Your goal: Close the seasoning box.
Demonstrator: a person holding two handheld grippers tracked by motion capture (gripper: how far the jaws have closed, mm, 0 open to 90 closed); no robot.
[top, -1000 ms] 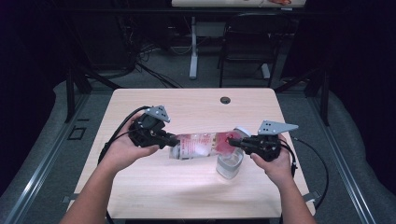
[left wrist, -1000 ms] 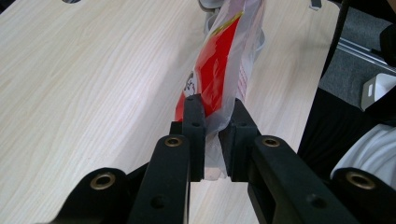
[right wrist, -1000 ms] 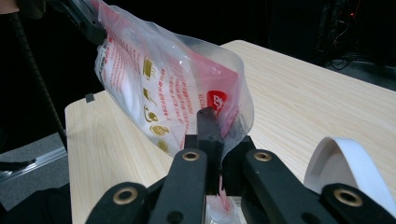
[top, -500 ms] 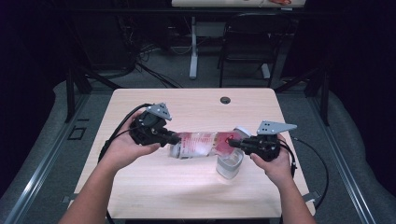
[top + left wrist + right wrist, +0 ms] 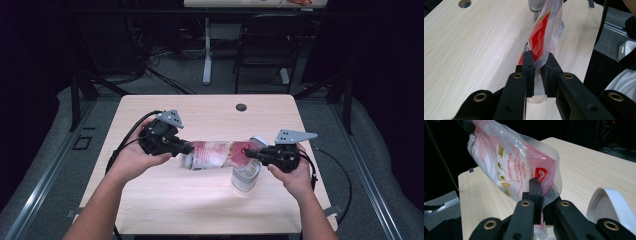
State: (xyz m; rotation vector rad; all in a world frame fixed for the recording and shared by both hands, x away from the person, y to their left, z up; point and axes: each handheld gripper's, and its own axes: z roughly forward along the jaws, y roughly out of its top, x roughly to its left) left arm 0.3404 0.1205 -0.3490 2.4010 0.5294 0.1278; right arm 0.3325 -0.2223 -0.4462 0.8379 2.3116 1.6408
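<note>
A clear plastic bag (image 5: 214, 154) with red print and white contents hangs stretched lengthwise above the table between both grippers. My left gripper (image 5: 186, 148) is shut on its left end; in the left gripper view the bag (image 5: 543, 37) runs away from the pinching jaws (image 5: 537, 67). My right gripper (image 5: 249, 155) is shut on the other end, and the right gripper view shows the bag (image 5: 509, 162) rising from between the pads (image 5: 541, 195). A clear container with a white lid (image 5: 246, 176) stands on the table just under the right end of the bag.
The light wooden table (image 5: 200, 200) has a round cable hole (image 5: 241, 107) near its far edge. Black cables trail off both sides. The white lid rim (image 5: 611, 205) sits close to the right jaws. A chair and table legs stand beyond the far edge.
</note>
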